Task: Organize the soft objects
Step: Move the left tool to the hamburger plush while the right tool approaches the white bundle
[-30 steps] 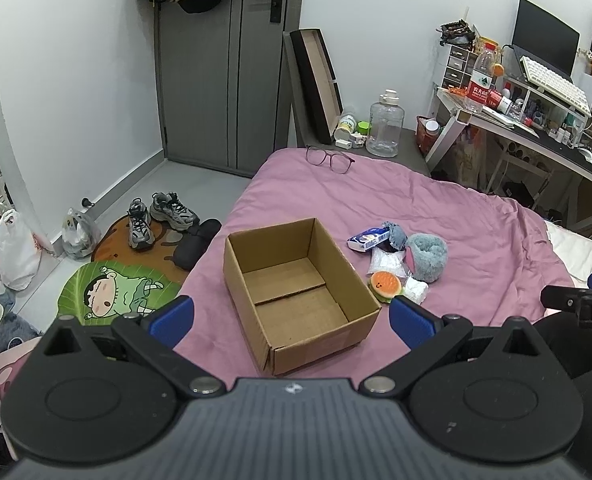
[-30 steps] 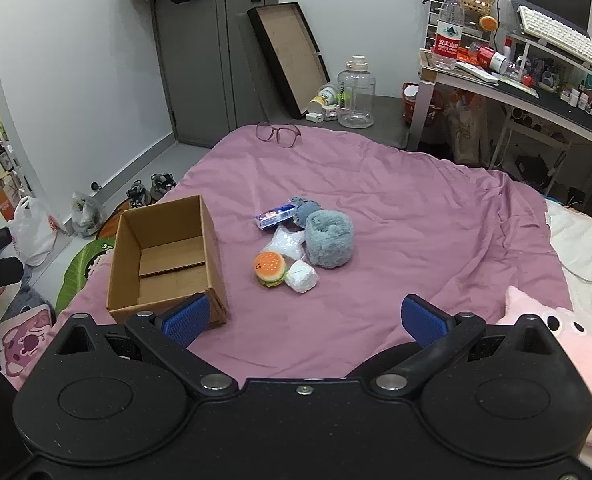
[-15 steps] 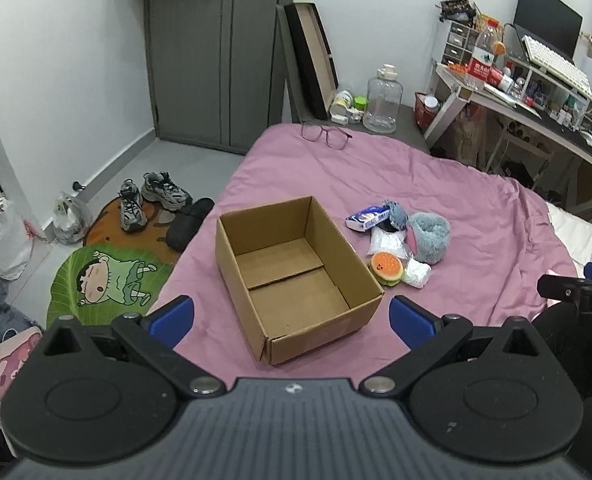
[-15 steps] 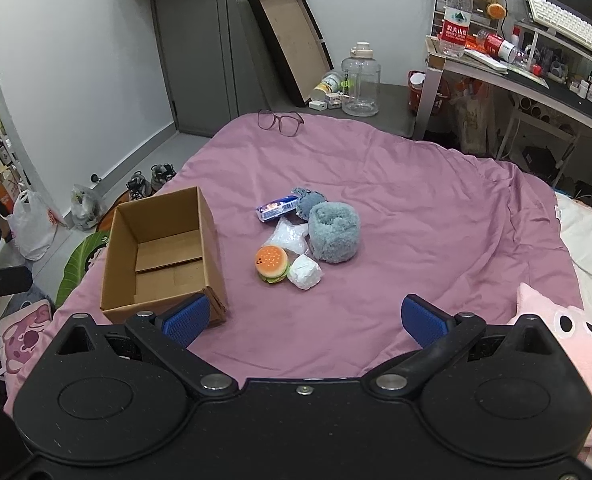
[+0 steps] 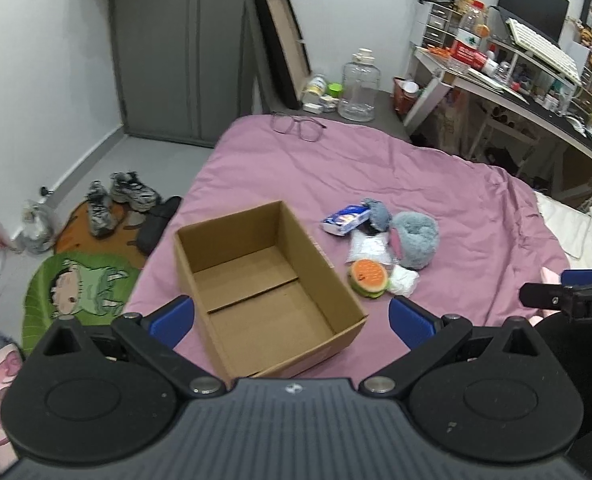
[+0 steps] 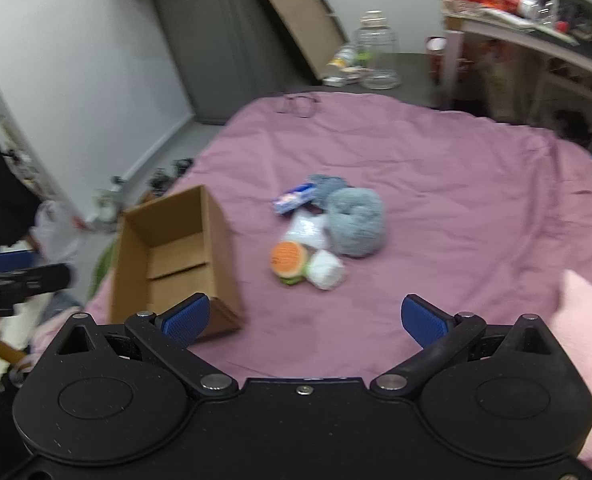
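Left gripper (image 5: pixel 291 318): fingers (image 5: pixel 171 319) spread wide, nothing between them; right gripper (image 6: pixel 303 318): fingers (image 6: pixel 423 319) likewise spread wide and empty; both are held above the bed (image 5: pixel 436 184), clear of every object; judged a ready posture ahead of a first pick.

Directly ahead of the left fingers, and framed between them, stands the cardboard box (image 5: pixel 268 284), open-topped and empty, flaps flat on its floor; its near corner sits close under the gripper; judged the receptacle, set at the bed's edge within reach of both arms.

Ahead of the right fingers and slightly left of their centre line lies the cluster of soft objects, all touching or just beside one another, beyond the box's right wall; nearest is the burger toy (image 6: pixel 289 258) with a white bundle (image 6: pixel 325 269) touching its right side; behind them a clear bag (image 6: pixel 306 229); beyond that the grey-blue plush (image 6: pixel 356 222), the largest piece; farthest, a blue-and-white packet (image 6: pixel 294 199) and a small blue-grey item (image 6: pixel 323 186) beside it.

The right view is blurred, so fine contact within the pile cannot be confirmed.

The right gripper is judged better placed for the pile; the burger toy and white bundle are the nearest candidates; none is yet in the box; task judged at its start.

Glasses (image 5: pixel 299 127) lie far ahead at the bed's far edge, well apart from the pile; a pink plush (image 6: pixel 584 320) sits right of the right fingers.
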### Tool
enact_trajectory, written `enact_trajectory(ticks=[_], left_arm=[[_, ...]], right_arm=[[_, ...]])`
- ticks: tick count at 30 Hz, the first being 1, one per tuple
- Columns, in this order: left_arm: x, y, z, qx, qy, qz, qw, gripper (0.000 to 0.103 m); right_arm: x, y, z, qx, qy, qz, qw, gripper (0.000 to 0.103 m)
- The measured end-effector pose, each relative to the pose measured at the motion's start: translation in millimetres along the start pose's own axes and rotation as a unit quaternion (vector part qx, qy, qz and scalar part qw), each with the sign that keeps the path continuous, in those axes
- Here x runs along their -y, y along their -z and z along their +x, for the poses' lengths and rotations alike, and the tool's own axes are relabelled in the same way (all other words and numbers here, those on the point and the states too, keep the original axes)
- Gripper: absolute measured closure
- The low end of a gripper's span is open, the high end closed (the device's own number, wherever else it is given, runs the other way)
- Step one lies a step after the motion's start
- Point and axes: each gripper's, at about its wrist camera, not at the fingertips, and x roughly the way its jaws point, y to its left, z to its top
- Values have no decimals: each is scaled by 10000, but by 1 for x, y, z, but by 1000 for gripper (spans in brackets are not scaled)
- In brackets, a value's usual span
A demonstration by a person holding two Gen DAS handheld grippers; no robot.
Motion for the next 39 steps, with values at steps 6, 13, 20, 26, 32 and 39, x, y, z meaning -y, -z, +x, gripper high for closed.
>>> enact_trajectory(ticks=[6, 13, 20, 26, 32, 39], left_arm=[[14, -13, 31, -249, 427, 292, 9984, 2], [37, -32, 72, -590, 700, 794, 9926, 6], [56, -45, 121, -1099, 983, 1294, 9806, 27], [70, -52, 146, -1458, 1324, 1972, 9604, 35], [80, -65, 178, -1713, 1457, 2059, 9524, 40], [85, -65, 228, -2123, 1447, 1976, 9460, 48]], right_arm=[[13, -8, 21, -149, -155, 164, 9996, 0], [39, -13, 54, -361, -352, 585, 9970, 11], [52, -18, 91, -655, -521, 750, 9937, 28], [64, -19, 122, -937, -647, 954, 9889, 39], [72, -22, 146, -1109, -678, 1084, 9856, 44], [79, -23, 175, -1379, -748, 1214, 9801, 46]])
